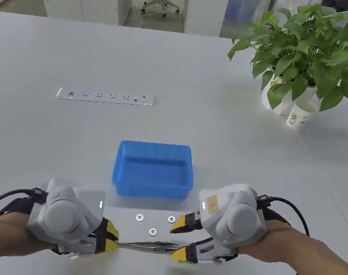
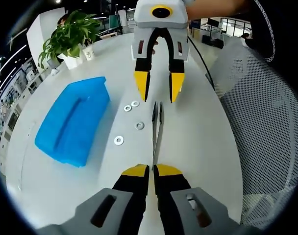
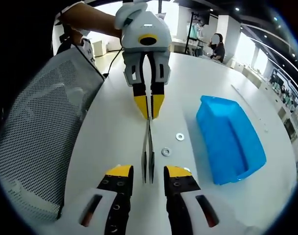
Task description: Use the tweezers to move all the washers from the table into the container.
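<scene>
W/ left hand-held gripper (image 2: 152, 169) clamped on tweezers (image 2: 156, 129) at one end & right hand-held gripper (image 3: 149, 170) wide astride the arms, close right gently, square-on, so tips don't twist.

place: open-plan office | signs: long white table (image 1: 220, 103), power strip (image 1: 105, 97), potted plant (image 1: 303, 54), mesh chair (image 3: 46, 132), swivel-chair base (image 1: 161, 7)

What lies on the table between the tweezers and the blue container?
Loose washers. In the head view, three of them lie in the stretch between the tweezers and the container, touching neither.
</scene>
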`<state>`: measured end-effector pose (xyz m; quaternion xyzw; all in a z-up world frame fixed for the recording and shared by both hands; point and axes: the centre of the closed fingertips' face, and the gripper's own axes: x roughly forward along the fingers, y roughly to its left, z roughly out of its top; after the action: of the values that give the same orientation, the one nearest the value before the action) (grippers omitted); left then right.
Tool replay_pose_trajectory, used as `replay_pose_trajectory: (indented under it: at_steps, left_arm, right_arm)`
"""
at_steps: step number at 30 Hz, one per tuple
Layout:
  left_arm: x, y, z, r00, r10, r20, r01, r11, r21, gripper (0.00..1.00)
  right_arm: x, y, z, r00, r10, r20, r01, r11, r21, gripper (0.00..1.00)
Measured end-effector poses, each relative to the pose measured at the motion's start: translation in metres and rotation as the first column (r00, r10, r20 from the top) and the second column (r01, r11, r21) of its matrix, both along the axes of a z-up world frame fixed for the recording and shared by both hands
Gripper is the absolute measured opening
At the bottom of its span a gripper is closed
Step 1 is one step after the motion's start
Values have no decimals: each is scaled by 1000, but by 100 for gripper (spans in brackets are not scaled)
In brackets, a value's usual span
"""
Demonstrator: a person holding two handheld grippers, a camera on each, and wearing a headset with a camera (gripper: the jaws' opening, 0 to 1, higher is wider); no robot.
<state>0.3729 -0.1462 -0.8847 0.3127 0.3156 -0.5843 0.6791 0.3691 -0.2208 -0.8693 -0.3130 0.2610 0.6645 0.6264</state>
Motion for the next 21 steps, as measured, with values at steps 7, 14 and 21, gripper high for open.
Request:
replay_pose_trajectory:
  at_steps: [7, 14, 21]
  left_arm:
    - [0, -1, -4, 1000, -23, 2, 23, 1000, 12, 7]
    - [0, -1, -2, 999, -33, 5, 33, 999, 11, 6]
    - [0, -1, 5, 999, -41, 19, 41, 999, 17, 5]
  right_arm:
    - [-1, 5, -5, 1000, 6, -1, -6, 1000, -7, 26]
    - [2, 9, -5, 1000, -7, 1, 7, 1000, -3, 26]
    - [2, 13, -7, 1000, -1, 2, 1, 1000, -9, 24]
